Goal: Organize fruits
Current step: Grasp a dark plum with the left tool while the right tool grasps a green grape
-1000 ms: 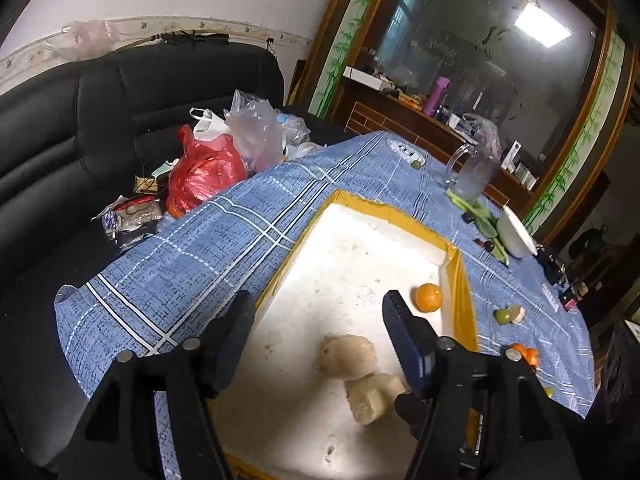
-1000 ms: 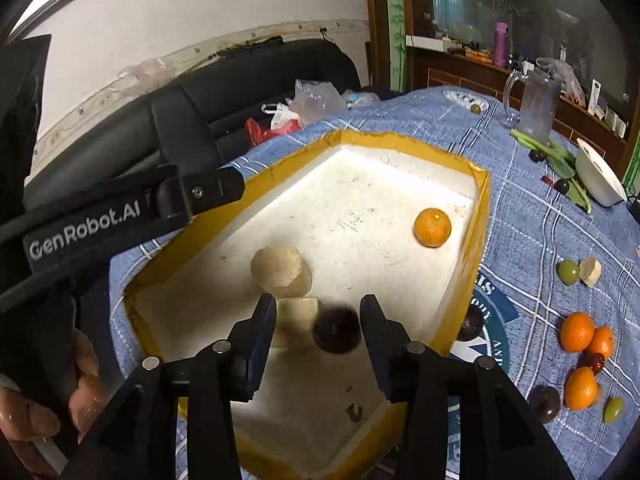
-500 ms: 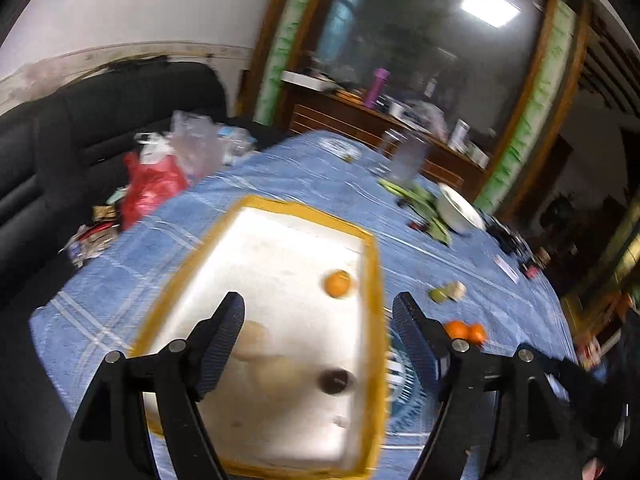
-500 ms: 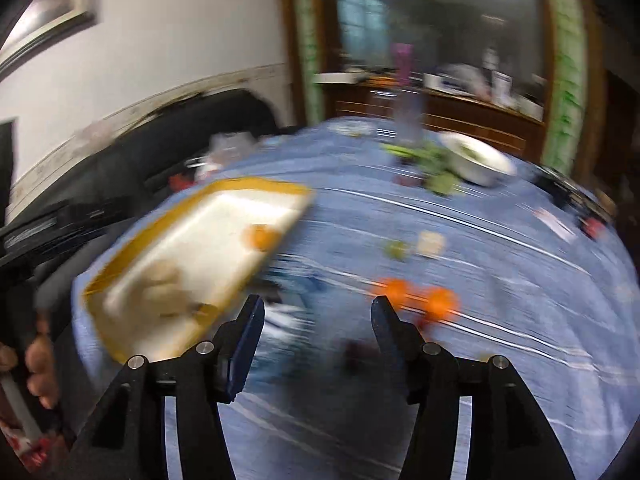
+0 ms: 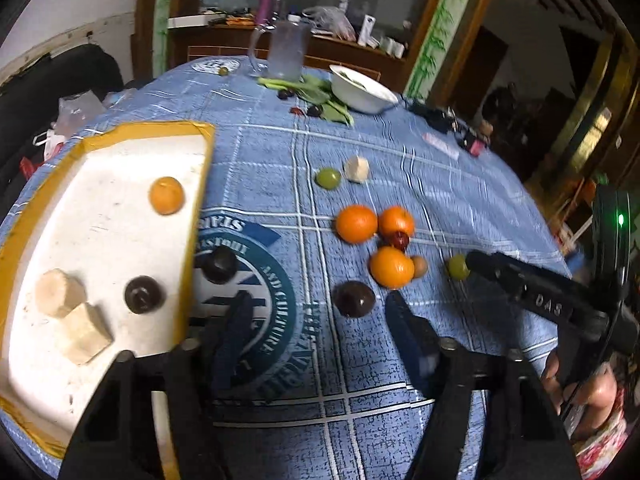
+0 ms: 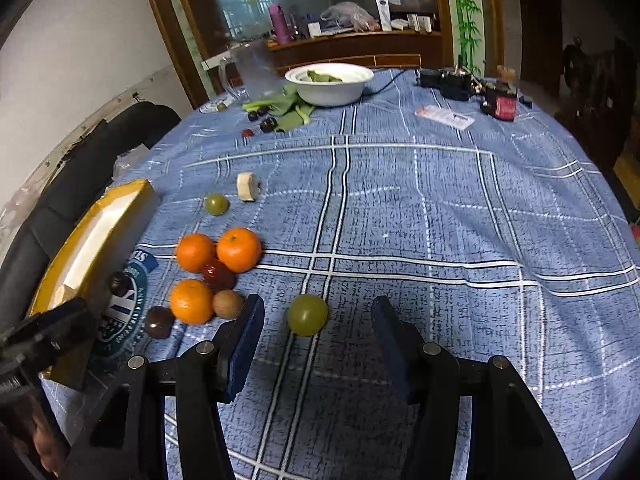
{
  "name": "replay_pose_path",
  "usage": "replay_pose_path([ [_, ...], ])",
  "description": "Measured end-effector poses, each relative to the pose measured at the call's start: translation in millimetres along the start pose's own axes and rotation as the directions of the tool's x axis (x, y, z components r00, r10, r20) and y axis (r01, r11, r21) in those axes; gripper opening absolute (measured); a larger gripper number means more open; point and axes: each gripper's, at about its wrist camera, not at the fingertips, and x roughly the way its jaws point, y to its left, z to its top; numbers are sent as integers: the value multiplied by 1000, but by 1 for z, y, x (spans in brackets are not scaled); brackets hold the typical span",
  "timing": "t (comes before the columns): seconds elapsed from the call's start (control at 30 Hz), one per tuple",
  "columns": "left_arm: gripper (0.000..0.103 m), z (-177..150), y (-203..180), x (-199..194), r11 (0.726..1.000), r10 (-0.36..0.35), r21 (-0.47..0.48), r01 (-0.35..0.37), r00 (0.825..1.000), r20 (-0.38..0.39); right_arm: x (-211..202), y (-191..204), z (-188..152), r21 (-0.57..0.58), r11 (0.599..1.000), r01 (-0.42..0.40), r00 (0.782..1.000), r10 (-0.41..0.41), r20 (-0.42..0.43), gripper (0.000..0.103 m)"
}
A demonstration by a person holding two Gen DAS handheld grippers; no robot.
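The blue checked tablecloth lies bare across its middle and right side, open to passage. Toward its left edge the yellow-rimmed tray and the cluster of oranges crowd the way; a white bowl and glass jug block the far edge.

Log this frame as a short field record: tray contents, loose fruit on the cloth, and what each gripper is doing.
tray: foam tray holds one orange, one dark fruit, two pale chunks
cloth: three oranges clustered with a small red fruit
left gripper: open, empty, jaws just been closing, dark fruit on cloth ahead
right gripper: open, empty, green fruit between its fingers, untouched
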Motion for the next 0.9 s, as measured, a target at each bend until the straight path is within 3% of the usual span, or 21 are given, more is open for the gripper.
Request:
replay_pose_path([
  [0.1,52,-1,-7,8,999,18,36,-18,1000,-2,8,2,-1,-6,1000,6,1000,-7,-14,60],
  [0.3,52,2,-17,33,993,59,99,-56,998,-31,28,12,1,-48,998,31,998,-34,-50,59],
  [0.5,51,-3,-33,45,984,34,179,-24,998,-53,36,20,0,-90,994,59,997,-63,-52,59],
  [0.53,47,-4,-38,47,980,31,197,-19,998,-57,36,22,-1,-99,993,66,996,-71,-49,58],
  [0.7,25,-7,-52,52,962,8,274,15,997,-81,38,30,-2,-151,981,120,991,-127,-37,27],
  [0.8,21,-9,-61,51,951,29,308,-7,997,-67,36,31,-3,-155,981,114,992,-121,-35,25],
  [0.9,21,-8,-58,46,960,13,280,2,999,-52,31,27,-5,-126,989,74,996,-78,-31,25],
])
